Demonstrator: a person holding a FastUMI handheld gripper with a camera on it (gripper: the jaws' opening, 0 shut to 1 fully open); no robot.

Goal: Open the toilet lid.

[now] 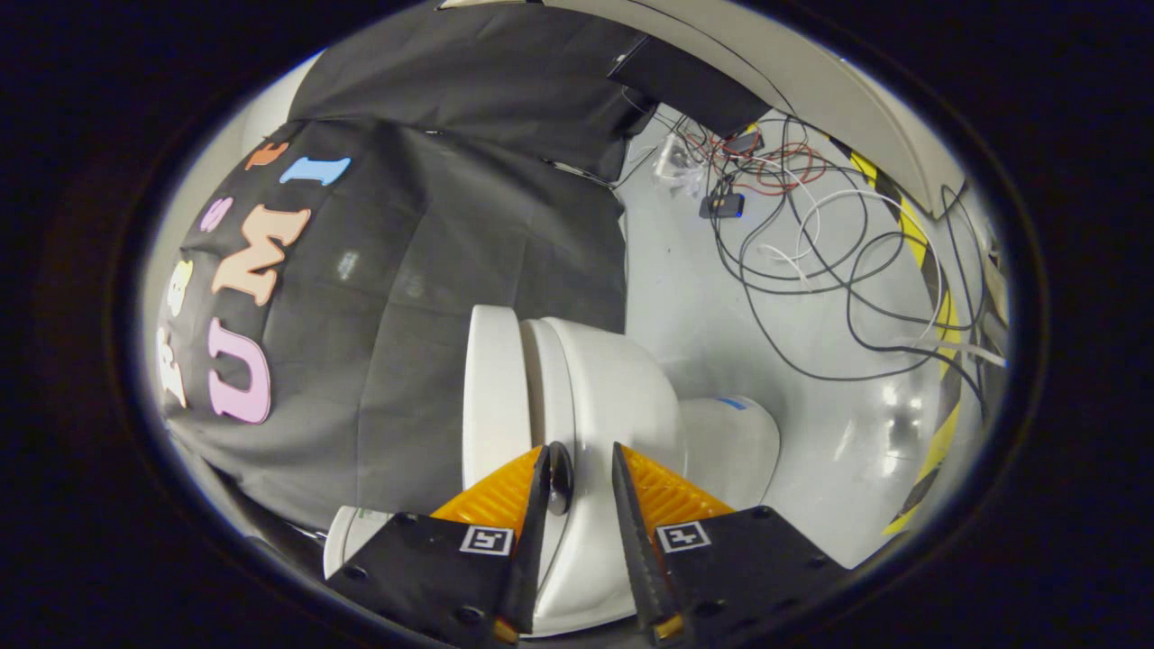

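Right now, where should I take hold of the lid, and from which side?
Grip the lid by its thin rim, edge-on from the gripper's present side: one finger on its flat outer face, the other in the seam against the seat. The open fingers now straddle seat and bowl, so probably shift toward the cloth.

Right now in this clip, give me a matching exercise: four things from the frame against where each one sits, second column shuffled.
Things:
1. toilet lid
2. gripper
3. cables
4. yellow-black tape

Places:
A. tangled on the floor beyond the toilet
B. along the floor's far edge, past the cables
C. raised on edge, next to the black cloth wall
D. fingers apart, astride the toilet's rim

Pairs: 1-C, 2-D, 3-A, 4-B
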